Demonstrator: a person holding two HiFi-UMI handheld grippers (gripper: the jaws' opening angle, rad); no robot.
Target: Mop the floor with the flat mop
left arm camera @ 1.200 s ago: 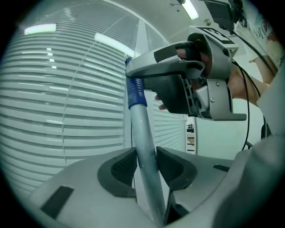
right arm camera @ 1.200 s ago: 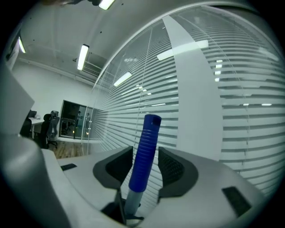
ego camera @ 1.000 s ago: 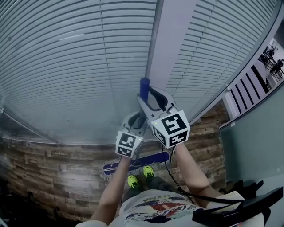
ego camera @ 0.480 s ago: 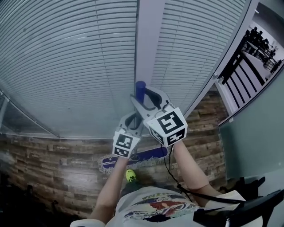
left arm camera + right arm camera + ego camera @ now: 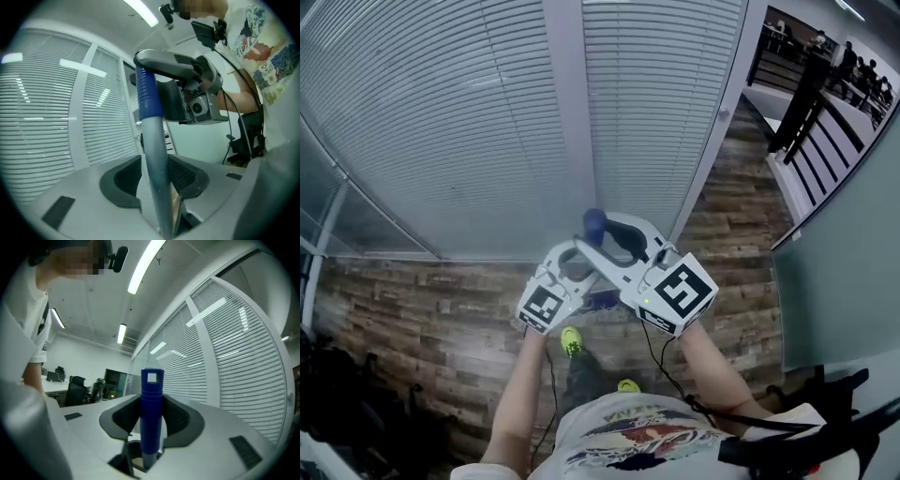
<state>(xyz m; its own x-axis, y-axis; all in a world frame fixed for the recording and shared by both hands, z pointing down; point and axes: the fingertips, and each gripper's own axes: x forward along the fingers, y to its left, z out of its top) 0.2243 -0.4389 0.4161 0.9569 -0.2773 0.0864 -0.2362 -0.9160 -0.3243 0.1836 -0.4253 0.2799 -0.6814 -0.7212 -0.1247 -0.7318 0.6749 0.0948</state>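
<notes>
In the head view both grippers hold the flat mop's handle upright in front of me. My right gripper [image 5: 614, 236] grips the blue top grip [image 5: 594, 223]; its jaws are closing on it. My left gripper [image 5: 572, 269] sits just below, around the grey pole, with its jaws opening. In the left gripper view the grey pole [image 5: 152, 140] runs up between the left gripper's [image 5: 154, 177] pads and touches them, with the right gripper [image 5: 187, 89] above. The right gripper view shows the blue grip [image 5: 151, 408] clamped in the right gripper [image 5: 151, 417]. Only a sliver of the blue mop head [image 5: 602, 300] shows.
A window wall with white blinds [image 5: 441, 122] and a white pillar [image 5: 567, 122] stands ahead. Wood-plank floor [image 5: 422, 319] lies below. My green shoes [image 5: 571, 339] are behind the mop. A dark railing [image 5: 797, 103] and a glass partition [image 5: 844, 281] lie right; dark things [image 5: 337, 403] lie lower left.
Both grippers and the handle have swung sideways along the blinds. The mop head, plainly seen before my feet earlier, is now mostly hidden under the grippers. My feet have stepped.
</notes>
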